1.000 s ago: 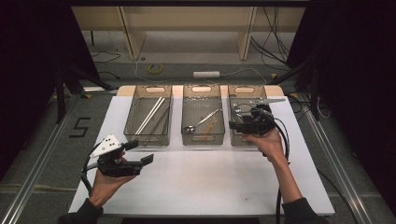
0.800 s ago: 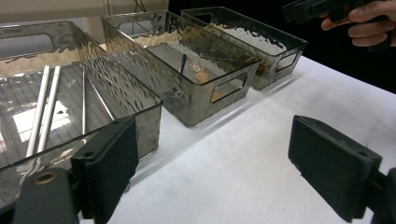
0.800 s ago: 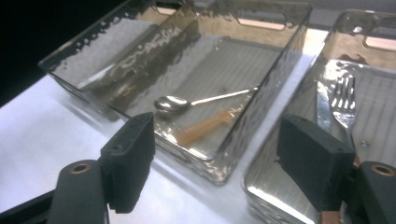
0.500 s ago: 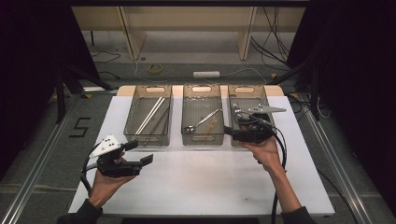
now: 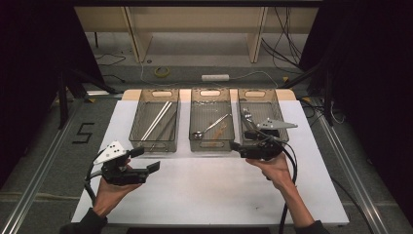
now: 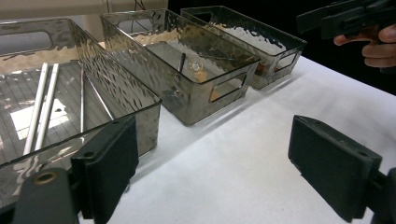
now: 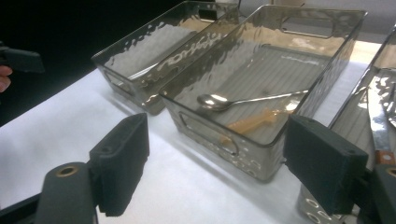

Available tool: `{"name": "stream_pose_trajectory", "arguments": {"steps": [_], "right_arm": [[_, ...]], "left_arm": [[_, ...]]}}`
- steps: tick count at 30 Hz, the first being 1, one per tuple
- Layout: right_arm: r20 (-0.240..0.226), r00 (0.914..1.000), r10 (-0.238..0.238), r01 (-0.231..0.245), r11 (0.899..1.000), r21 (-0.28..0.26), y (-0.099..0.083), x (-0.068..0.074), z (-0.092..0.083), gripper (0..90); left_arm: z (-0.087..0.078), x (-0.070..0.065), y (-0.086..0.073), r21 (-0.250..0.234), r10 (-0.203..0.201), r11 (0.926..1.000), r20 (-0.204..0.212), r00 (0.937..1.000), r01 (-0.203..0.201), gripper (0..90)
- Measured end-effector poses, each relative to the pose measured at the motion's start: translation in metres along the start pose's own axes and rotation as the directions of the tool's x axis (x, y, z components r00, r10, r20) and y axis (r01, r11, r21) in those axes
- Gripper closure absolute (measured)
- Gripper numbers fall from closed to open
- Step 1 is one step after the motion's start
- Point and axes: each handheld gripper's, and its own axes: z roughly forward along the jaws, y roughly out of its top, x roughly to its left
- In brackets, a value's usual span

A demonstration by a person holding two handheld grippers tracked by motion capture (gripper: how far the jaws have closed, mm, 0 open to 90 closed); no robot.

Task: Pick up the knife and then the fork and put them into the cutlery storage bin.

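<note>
In the high view, three smoky clear plastic bins stand in a row at the far side of a white table sheet [image 5: 204, 190]. The left bin [image 5: 137, 127] holds a pair of pale chopsticks [image 5: 157, 119] lying at a slant. The middle bin [image 5: 211, 146] holds a steel spoon [image 5: 210, 126] and beside it a translucent amber plastic spoon [image 5: 221, 130]. The right bin [image 5: 272, 104] holds a steel table knife [image 5: 246, 116], partly hidden by the right gripper [image 5: 234, 145], which lies level over that bin's near end with its tips pointing toward the middle bin. Its jaws have just been opening and nothing is between them. The left gripper [image 5: 155, 166] sits over bare sheet, near the left bin's front corner but apart from it.

In the left gripper view, the left gripper's [image 6: 212, 168] black pads stand wide apart with only white sheet between them. The left bin's front wall [image 6: 148, 122] rises just beside one pad; the right gripper [image 6: 345, 16] shows far off.

In the right gripper view, the right gripper's [image 7: 217, 168] pads are spread wide and grip nothing. The middle bin's near corner [image 7: 261, 158] stands between the gripper and the steel spoon [image 7: 243, 100]. The knife's blade and brown handle [image 7: 380, 130] show at the edge
</note>
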Motion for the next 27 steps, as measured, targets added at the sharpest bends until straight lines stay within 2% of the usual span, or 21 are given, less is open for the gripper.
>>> {"name": "stream_pose_trajectory", "arguments": {"steps": [17,27], "right_arm": [[-0.018,0.9997,-0.016,0.015,0.998,-0.06,-0.027,0.009,-0.017,22.6],[-0.009,0.9997,-0.022,0.022,0.996,-0.082,-0.041,0.012,-0.027,22.4]], "left_arm": [[-0.002,0.0,-0.001,0.001,-0.001,1.0,0.015,0.9999,0.001,15.7],[-0.002,-0.001,-0.001,0.003,-0.006,1.0,0.024,0.9997,0.006,15.7]]}}
